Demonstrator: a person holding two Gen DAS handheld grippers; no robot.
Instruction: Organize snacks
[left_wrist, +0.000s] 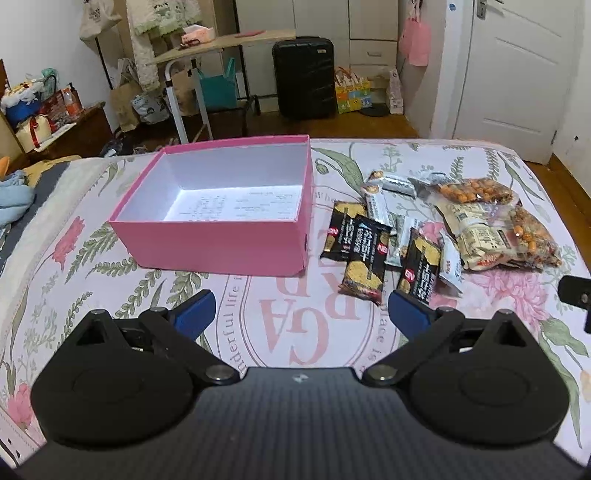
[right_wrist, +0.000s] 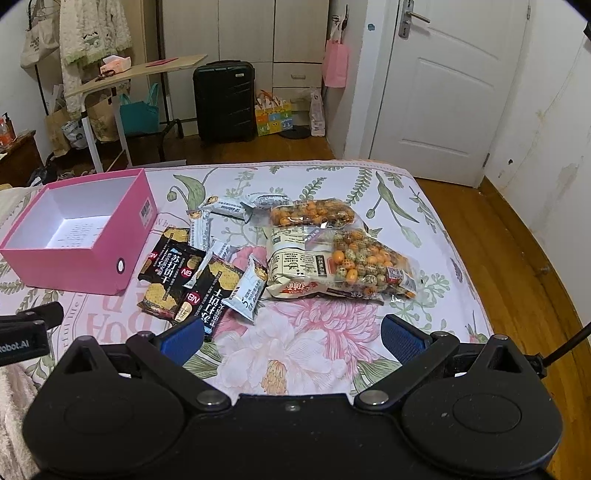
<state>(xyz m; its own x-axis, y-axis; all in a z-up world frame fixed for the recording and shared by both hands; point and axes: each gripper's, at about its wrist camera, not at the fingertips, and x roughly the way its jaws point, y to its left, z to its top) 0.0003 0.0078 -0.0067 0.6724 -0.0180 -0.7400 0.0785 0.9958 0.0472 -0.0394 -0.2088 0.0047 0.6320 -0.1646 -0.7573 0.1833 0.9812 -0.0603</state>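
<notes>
Bedroom, flowered bed sheet (right_wrist: 306, 343). Pink box (left_wrist: 221, 240) on the bed, left of the snack pile, empty but for a printed sheet on its bottom. Black cracker packs (right_wrist: 173, 280), small white bars (right_wrist: 249, 291) and nut bags (right_wrist: 343, 266) all loose beside it. Nothing packed yet; whole sorting apparently still ahead. Left gripper (left_wrist: 299, 312) and right gripper (right_wrist: 291, 336) hovering short of the pile, jaws spread, holding nothing.

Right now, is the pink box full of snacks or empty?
Empty. The box has no lid, and inside only its white bottom with some print shows. All the snacks lie beside it on the bed.
</notes>
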